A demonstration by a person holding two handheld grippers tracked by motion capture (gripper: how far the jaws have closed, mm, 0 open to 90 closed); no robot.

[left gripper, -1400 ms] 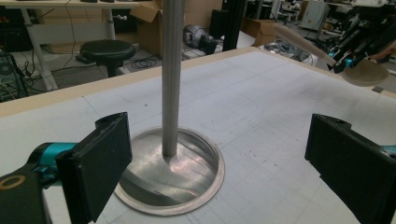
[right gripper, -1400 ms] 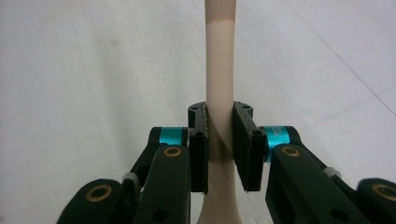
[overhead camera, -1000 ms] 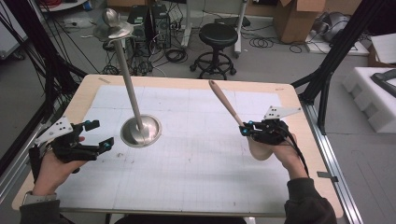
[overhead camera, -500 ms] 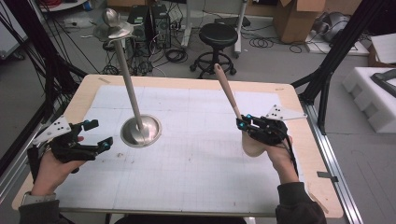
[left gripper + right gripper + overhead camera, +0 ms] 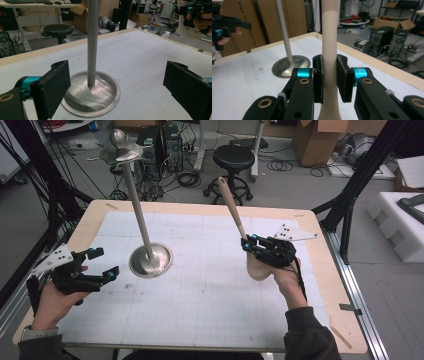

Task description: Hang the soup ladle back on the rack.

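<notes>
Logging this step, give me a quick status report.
Right gripper shut on wooden spoon, handle up. Left gripper open, facing metal stand. Nothing between.

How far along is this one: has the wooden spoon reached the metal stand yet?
Done: the right gripper is shut on the wooden spoon and holds it upright, bowl off the table. In hand: carrying it; it is well apart from the metal stand. Left: whatever happens at the stand, probably hanging the spoon at its top; the left gripper waits open beside the base.

Even, soft light — slight blur.
</notes>
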